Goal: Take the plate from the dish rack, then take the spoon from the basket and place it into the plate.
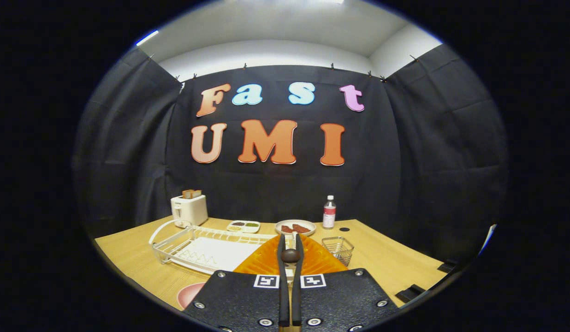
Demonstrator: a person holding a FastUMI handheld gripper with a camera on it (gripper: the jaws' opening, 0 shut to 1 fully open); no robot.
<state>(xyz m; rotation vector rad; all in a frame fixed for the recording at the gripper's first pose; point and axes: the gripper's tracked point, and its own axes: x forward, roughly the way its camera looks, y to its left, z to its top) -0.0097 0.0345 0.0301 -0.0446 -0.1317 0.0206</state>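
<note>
The gripper (290,246) is level above the desk (391,267), fingers clamped on a dark spoon (290,255) over one orange plate (266,263). Left of it is one white dish rack (192,244), right one wire basket (339,249). Beyond stand a dish of brown pieces (295,227), a sauce tray (243,226), a toaster holding toast (189,210) and a bottle (329,212)

A dish rack (206,249) sits on the table (395,267) at lower left, a toaster (189,210) behind it. The plate (289,260) lies at lower centre, the basket (339,249) to its right. Behind stand a dish (295,227) and bottle (329,212).
</note>
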